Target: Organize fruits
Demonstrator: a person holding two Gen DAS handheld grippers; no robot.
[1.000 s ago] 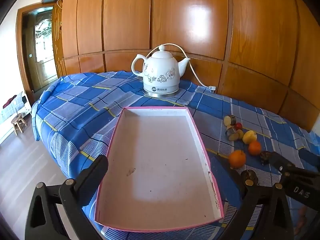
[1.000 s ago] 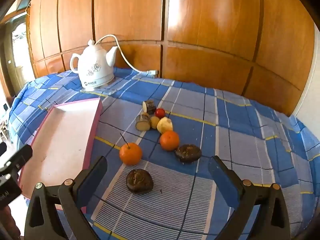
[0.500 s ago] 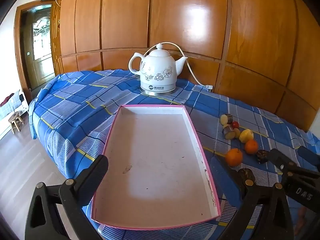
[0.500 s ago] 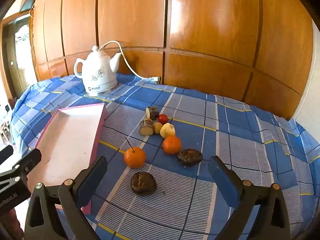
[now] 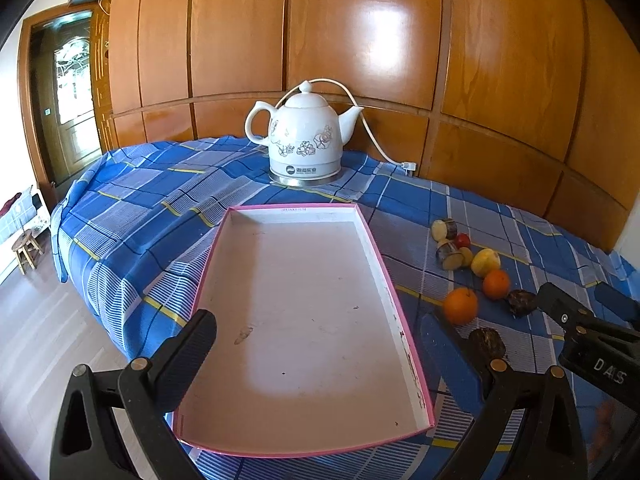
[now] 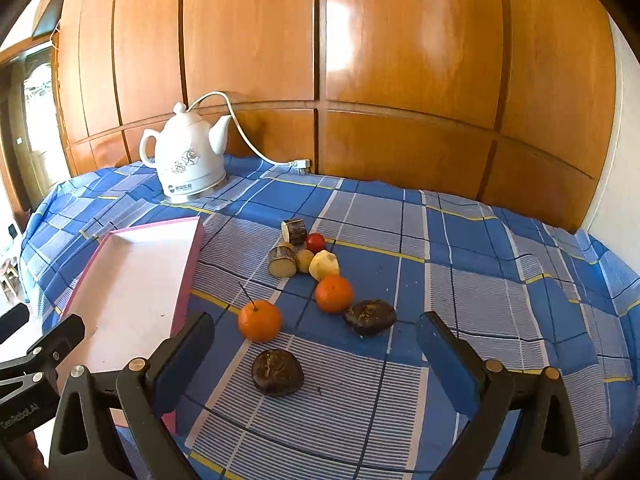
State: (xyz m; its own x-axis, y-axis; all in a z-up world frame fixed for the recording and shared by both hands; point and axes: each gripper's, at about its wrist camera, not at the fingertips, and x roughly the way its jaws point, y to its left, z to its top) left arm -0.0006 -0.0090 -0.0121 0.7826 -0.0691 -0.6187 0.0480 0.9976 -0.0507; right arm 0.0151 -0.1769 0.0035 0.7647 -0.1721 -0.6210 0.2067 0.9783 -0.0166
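A shallow pink-rimmed tray [image 5: 372,240] [image 6: 188,264] lies bare on the blue checked cloth. To its right sit loose fruits: two oranges [image 6: 259,319] [image 6: 334,294], two dark wrinkled fruits [image 6: 277,372] [image 6: 370,317], a yellow fruit [image 6: 325,265], a small red one [image 6: 315,242] and two cut cane pieces [image 6: 282,265] [image 6: 294,231]. The same group shows at the right of the left wrist view, around one orange [image 5: 461,305]. My left gripper [image 5: 316,348] hangs open over the tray's near end. My right gripper [image 6: 316,344] is open above the nearest dark fruit, holding nothing.
A white ceramic kettle [image 5: 304,146] [image 6: 188,160] with a white cord stands behind the tray. Wooden wall panels [image 6: 360,60] close the back. The table edge drops to the floor at the left, where a small stool [image 5: 26,248] and a doorway [image 5: 64,92] show.
Both grippers have drawn back and risen a little, so tray, kettle and fruits sit slightly farther off in the views. Nothing on the cloth has moved; both grippers stay open.
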